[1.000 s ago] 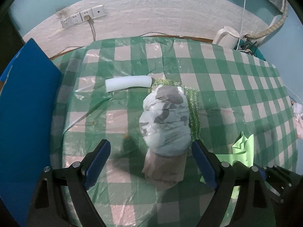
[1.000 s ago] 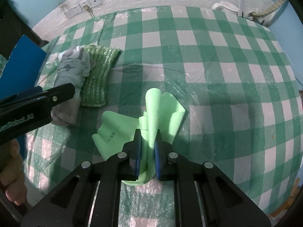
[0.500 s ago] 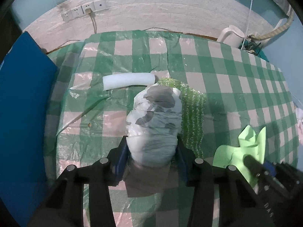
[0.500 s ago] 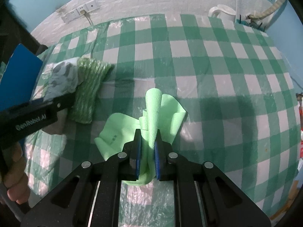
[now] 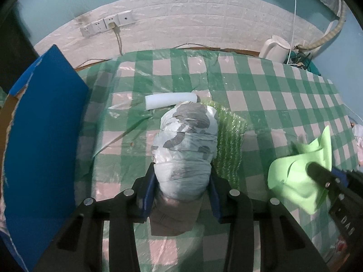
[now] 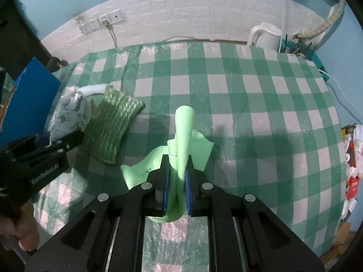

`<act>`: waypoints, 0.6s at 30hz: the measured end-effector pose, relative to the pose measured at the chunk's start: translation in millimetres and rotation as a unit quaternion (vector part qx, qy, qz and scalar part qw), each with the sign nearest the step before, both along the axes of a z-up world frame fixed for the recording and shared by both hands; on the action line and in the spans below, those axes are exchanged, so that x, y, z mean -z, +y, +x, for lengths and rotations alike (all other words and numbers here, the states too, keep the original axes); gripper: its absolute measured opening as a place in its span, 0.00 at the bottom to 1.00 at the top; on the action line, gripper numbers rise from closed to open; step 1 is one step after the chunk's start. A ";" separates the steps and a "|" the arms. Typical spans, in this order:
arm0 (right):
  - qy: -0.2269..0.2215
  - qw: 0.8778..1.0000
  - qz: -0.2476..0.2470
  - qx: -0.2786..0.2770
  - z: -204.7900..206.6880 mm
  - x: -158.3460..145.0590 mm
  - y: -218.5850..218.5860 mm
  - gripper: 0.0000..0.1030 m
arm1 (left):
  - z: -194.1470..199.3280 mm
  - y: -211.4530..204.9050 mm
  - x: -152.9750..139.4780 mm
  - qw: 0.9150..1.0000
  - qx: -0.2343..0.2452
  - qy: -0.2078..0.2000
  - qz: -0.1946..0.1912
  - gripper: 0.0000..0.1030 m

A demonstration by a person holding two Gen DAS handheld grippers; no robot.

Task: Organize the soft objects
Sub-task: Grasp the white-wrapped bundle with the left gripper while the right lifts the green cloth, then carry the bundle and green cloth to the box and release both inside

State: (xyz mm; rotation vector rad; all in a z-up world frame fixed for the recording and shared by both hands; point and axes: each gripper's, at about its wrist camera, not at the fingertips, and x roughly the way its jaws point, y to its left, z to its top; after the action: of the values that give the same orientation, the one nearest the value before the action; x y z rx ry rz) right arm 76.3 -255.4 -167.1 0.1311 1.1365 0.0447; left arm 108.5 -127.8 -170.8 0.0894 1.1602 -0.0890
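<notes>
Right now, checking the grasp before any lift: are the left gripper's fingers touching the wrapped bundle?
Touching. The left wrist view shows both fingers pressed against the wrapped bundle, no gap on either side.

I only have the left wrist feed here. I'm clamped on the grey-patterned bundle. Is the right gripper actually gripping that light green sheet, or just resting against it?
Observer: Gripping. In the right wrist view the right gripper is shut on the light green foam sheet, which is pinched between both pads.
Operator: Is the sheet flat?
Observer: No, it is bunched, with one rolled end sticking up past the fingertips.
Operator: Anything past my right edge?
Observer: Red and white packaging lies beyond the right edge of the checkered tablecloth.
Operator: And my side?
Observer: The left gripper is shut on the grey-patterned bundle, beside the green bubble wrap.
</notes>
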 end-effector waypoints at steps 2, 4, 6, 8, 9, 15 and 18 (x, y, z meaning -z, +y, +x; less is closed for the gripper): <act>-0.006 1.000 -0.001 0.000 -2.1 -5.1 -1.4 0.11 | -4.0 1.7 -3.3 1.000 0.000 -0.002 0.002 0.40; -0.014 1.000 -0.002 -0.001 -3.7 -12.2 -0.7 0.11 | -8.7 4.0 -7.7 1.000 0.004 -0.007 0.003 0.40; -0.020 1.000 -0.002 -0.002 -5.2 -19.0 0.3 0.11 | -12.1 6.7 -12.3 1.000 0.005 -0.011 -0.002 0.40; -0.024 1.000 -0.002 -0.003 -6.5 -23.5 2.3 0.11 | -15.2 8.8 -15.9 1.000 0.008 -0.011 -0.011 0.41; -0.027 1.000 -0.002 -0.004 -7.6 -26.6 3.7 0.11 | -16.6 9.6 -17.6 1.000 0.009 -0.011 -0.016 0.40; -0.039 0.999 -0.004 -0.012 -12.6 -39.6 12.6 0.11 | -29.5 14.5 -25.2 1.000 0.014 -0.025 -0.001 0.40; -0.047 0.999 -0.005 -0.017 -14.2 -47.7 17.6 0.11 | -36.6 16.8 -32.9 0.999 0.015 -0.032 0.002 0.40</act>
State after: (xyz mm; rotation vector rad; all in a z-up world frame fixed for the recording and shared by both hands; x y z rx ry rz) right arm 62.1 -237.8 -119.3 0.0991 1.0449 0.0751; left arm 71.9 -111.0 -137.9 0.1126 1.0962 -0.1093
